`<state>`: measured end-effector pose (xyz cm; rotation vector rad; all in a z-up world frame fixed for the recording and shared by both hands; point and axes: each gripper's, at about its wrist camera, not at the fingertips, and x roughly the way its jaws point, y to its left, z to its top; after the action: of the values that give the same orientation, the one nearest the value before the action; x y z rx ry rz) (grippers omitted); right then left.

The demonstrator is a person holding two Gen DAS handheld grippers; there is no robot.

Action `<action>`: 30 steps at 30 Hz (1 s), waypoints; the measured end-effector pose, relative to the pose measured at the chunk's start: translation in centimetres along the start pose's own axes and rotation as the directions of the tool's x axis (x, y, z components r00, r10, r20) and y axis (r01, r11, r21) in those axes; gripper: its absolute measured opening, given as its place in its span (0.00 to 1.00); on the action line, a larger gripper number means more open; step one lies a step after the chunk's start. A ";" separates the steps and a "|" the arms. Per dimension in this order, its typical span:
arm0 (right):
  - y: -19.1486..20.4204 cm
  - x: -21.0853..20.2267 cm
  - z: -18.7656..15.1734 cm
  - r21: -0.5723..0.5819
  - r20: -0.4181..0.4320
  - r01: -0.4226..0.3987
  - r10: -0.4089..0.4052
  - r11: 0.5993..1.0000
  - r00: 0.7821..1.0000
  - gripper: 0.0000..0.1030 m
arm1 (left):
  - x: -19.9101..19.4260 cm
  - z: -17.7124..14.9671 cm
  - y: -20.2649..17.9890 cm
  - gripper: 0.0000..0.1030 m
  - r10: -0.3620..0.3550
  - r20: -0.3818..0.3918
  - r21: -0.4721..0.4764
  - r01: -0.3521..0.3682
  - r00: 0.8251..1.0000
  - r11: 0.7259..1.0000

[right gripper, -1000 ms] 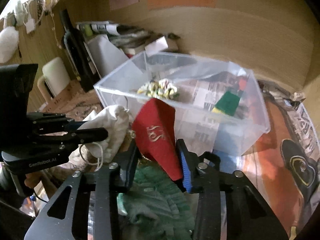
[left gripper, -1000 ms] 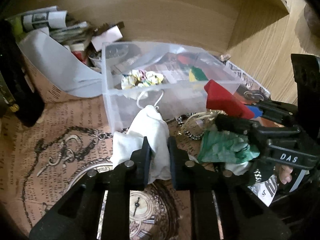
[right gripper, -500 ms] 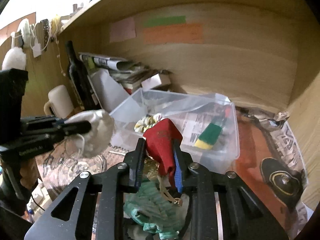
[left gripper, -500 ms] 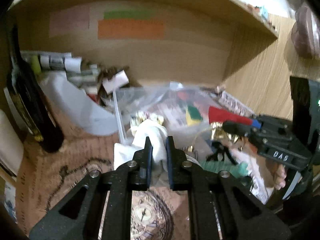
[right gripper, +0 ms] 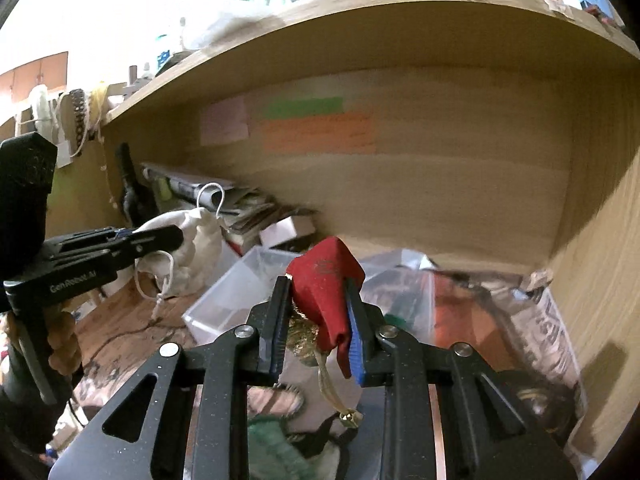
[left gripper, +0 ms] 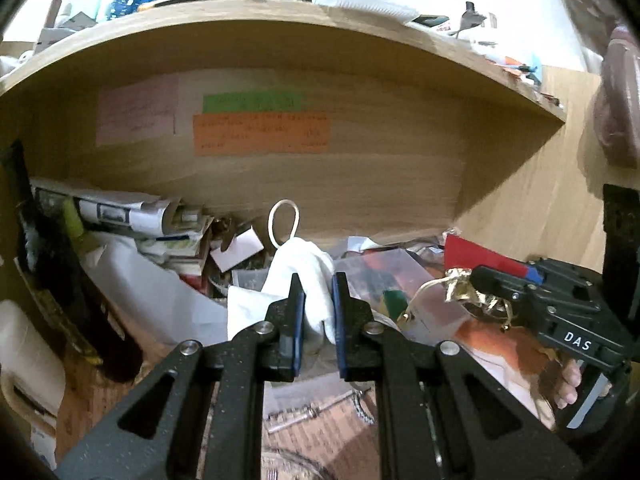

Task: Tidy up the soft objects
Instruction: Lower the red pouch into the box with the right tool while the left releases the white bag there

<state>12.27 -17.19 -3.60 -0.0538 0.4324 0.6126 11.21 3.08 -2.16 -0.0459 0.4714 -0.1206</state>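
Note:
My left gripper is shut on a white drawstring pouch and holds it up in the air; the pouch also shows in the right wrist view. My right gripper is shut on a red pouch with a gold cord and bell hanging below. The red pouch shows in the left wrist view at the right. Both are raised above a clear plastic box on the desk. A green cloth lies below my right gripper.
A wooden shelf back wall with coloured notes is ahead. A dark bottle, stacked papers and a white sheet stand at the left. A white mug sits at the far left. A chain lies on the desk.
Both grippers have lifted upward with their pouches, and the views have tilted up toward the shelf. The clear box and green cloth have dropped lower in view.

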 end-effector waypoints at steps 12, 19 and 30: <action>-1.8 6.3 -0.1 -0.002 -0.096 0.018 -0.018 1.000 0.995 0.22 | 9.0 -0.3 0.0 0.12 0.012 -0.172 0.018 -0.009 0.985 1.000; -2.4 9.9 -1.2 -0.004 -0.208 0.007 -0.008 1.000 0.978 0.22 | 13.1 -2.2 0.8 0.12 -0.001 -0.296 0.013 0.005 0.955 1.000; -3.0 12.1 -2.6 0.018 -0.318 0.003 0.003 1.000 0.948 0.42 | 15.3 -3.4 0.4 0.41 0.001 -0.358 0.017 0.005 0.934 1.000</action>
<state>21.88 -13.47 -11.12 -0.1368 0.7510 0.6012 23.17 1.45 -12.10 -0.0062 0.8362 -0.1359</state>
